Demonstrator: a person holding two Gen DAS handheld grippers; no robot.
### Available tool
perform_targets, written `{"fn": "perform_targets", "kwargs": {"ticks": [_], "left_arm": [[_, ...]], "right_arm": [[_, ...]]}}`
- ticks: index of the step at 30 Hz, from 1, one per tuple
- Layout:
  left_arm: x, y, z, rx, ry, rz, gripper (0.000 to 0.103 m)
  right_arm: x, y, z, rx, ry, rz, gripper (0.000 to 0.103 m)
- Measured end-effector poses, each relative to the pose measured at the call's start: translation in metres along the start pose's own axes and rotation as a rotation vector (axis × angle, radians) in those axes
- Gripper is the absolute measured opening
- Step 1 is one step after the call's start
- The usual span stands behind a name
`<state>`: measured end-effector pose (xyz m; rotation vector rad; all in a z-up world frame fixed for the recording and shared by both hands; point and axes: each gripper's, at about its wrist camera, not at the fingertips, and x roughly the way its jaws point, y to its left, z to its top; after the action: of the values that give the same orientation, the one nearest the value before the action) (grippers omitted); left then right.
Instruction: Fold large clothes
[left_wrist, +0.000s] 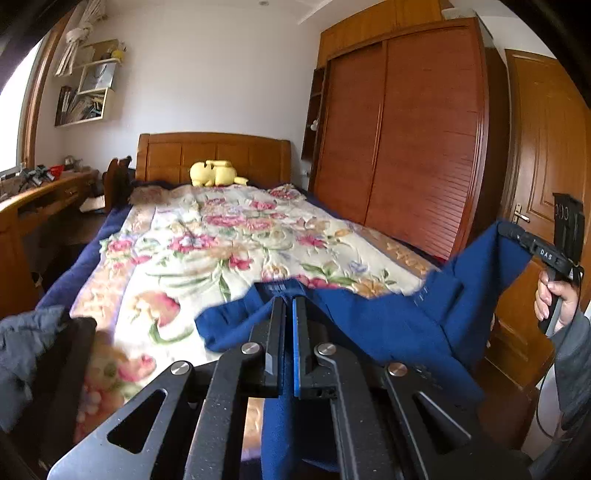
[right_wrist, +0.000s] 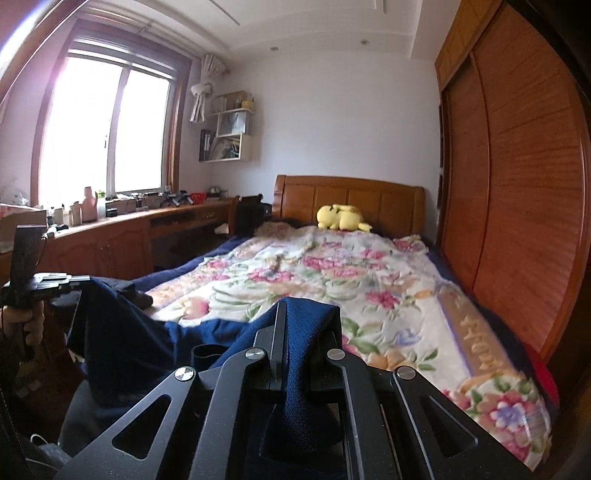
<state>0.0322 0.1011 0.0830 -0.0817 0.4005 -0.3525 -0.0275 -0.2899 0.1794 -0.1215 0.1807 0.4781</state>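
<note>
A large dark blue garment (left_wrist: 388, 317) hangs stretched between my two grippers above the foot of the bed. My left gripper (left_wrist: 289, 301) is shut on one edge of it. My right gripper (right_wrist: 306, 310) is shut on the other edge, and the blue cloth (right_wrist: 303, 332) drapes over its fingers. In the left wrist view the right gripper (left_wrist: 524, 238) shows at the far right, held by a hand, with cloth pinched at its tip. In the right wrist view the left gripper (right_wrist: 55, 280) shows at the far left with the garment (right_wrist: 122, 325) sagging from it.
The bed carries a floral quilt (left_wrist: 229, 240) over a blue blanket, with a yellow plush toy (left_wrist: 216, 173) by the wooden headboard (right_wrist: 351, 195). A wooden wardrobe (left_wrist: 399, 129) stands along the right side. A desk (right_wrist: 122, 225) with clutter runs under the window on the left. A grey garment (left_wrist: 26, 339) lies at lower left.
</note>
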Motion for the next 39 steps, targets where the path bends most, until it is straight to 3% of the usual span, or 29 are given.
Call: {"fn": "perform_targets", "kwargs": {"ticks": [5,12,17,20,23,25,27,30,35,39], "left_arm": [[0.047,0.035,0.016,-0.042,0.037,0.038,0.003],[0.179,0.104,0.022,-0.086,0.175,0.167,0.003],[0.253,0.12,0.03,-0.058,0.234,0.237,0.003],[0.285,0.13,0.024,-0.09,0.285,0.217,0.003],[0.298,0.13,0.012,-0.091,0.323,0.182,0.004],[0.301,0.125,0.003,-0.051,0.347,0.189,0.013],[0.3,0.117,-0.004,0.0,0.359,0.219,0.019],[0.29,0.107,-0.006,0.016,0.35,0.21,0.022],[0.27,0.086,-0.007,0.001,0.285,0.156,0.024],[0.264,0.063,-0.018,-0.025,0.241,0.141,0.024]], "right_arm": [[0.042,-0.01,0.001,-0.033,0.065,-0.016,0.005],[0.203,-0.044,-0.004,-0.044,0.21,-0.072,0.005],[0.293,-0.061,0.001,-0.029,0.229,-0.17,0.005],[0.342,-0.064,-0.015,0.052,0.315,-0.161,0.005],[0.366,-0.052,-0.041,0.043,0.383,-0.166,0.009],[0.377,-0.046,-0.057,0.036,0.435,-0.153,0.017],[0.384,-0.04,-0.067,0.015,0.468,-0.16,0.048],[0.377,-0.034,-0.064,-0.035,0.456,-0.189,0.066],[0.367,-0.033,-0.06,-0.048,0.454,-0.203,0.068],[0.352,-0.012,-0.074,-0.056,0.507,-0.04,0.068]]}}
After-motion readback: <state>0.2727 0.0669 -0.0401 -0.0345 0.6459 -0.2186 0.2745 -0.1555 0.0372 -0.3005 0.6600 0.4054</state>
